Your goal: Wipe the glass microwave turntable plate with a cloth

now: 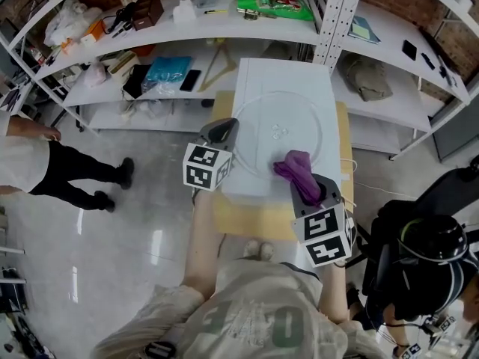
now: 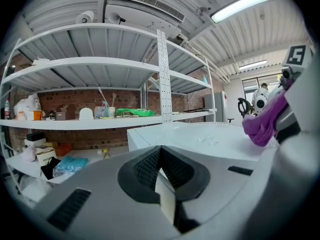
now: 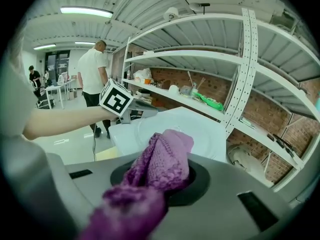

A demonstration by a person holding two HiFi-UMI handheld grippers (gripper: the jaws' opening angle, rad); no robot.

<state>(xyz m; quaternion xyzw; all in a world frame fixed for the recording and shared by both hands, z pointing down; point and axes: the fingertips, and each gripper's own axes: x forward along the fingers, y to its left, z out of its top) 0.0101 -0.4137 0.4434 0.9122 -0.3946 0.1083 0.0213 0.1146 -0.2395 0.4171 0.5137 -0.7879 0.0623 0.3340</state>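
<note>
Right hand-held gripper (image 1: 305,188) clamps purple cloth (image 1: 296,169); left hand-held gripper (image 1: 224,130), jaws together, beside glass plate (image 1: 258,112).

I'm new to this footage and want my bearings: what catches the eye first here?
The purple cloth stands out most, bunched in the right gripper at the near right rim of the clear glass turntable plate. The plate lies flat on a white top, and the left gripper, jaws together, sits at its left edge.
</note>
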